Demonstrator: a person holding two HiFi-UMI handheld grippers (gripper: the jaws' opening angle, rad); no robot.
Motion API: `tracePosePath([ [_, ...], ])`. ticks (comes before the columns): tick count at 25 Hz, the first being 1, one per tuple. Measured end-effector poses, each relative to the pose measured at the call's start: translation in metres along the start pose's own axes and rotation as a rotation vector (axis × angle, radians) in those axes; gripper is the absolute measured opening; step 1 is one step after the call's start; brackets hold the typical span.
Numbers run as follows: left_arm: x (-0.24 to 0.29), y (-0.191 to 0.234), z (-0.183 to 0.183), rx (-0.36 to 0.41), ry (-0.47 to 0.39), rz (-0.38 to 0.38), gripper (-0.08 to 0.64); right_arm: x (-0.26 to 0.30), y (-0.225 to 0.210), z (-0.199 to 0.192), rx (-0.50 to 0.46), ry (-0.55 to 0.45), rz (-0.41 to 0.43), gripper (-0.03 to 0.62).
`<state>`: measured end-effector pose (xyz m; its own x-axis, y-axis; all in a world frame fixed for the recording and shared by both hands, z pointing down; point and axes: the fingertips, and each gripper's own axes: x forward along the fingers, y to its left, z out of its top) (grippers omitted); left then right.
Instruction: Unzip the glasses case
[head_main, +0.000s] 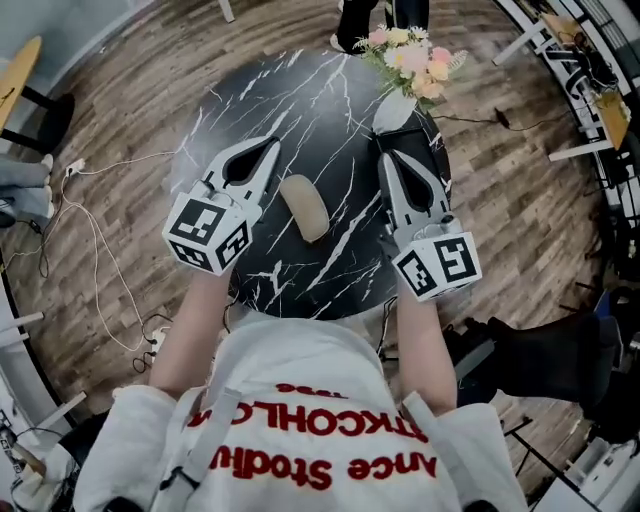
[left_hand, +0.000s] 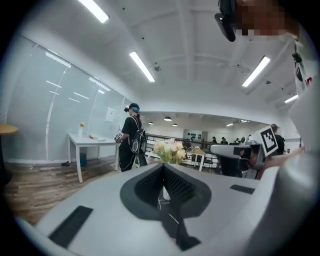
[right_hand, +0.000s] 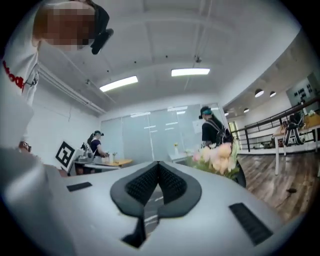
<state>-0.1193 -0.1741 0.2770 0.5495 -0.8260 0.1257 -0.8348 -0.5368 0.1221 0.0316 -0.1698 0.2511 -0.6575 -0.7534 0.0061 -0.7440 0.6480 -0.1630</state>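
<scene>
A beige glasses case (head_main: 305, 207) lies on the round black marble table (head_main: 300, 100), near its middle. Whether its zip is closed I cannot tell from here. My left gripper (head_main: 273, 147) hovers to the left of the case, held up above the table, jaws shut with nothing between them. My right gripper (head_main: 388, 160) is up on the case's right side, also shut and empty. Both gripper views look level across the room, so the case is hidden there; the left gripper (left_hand: 163, 167) and the right gripper (right_hand: 158, 164) show their ribbed pads closed together.
A white vase (head_main: 393, 110) with pink flowers (head_main: 410, 60) stands at the table's far right edge, just beyond my right gripper. A person (head_main: 380, 15) stands behind the table. Cables (head_main: 90, 230) run over the wooden floor on the left. A white desk (left_hand: 92, 145) stands further off.
</scene>
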Motion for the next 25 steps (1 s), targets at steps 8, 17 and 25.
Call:
tracePosePath([
  [8,-0.037,-0.012,0.068,0.019,-0.146,0.044,0.006,-0.02,0.022,0.08,-0.04,-0.157,-0.028,0.015],
  [17,-0.069,-0.013,0.092,0.058,-0.216,0.121,0.006,-0.03,0.048,0.098,-0.085,-0.177,-0.021,0.015],
  [25,-0.08,-0.023,0.1,0.061,-0.241,0.115,0.006,-0.037,0.055,0.104,-0.066,-0.193,-0.022,0.015],
])
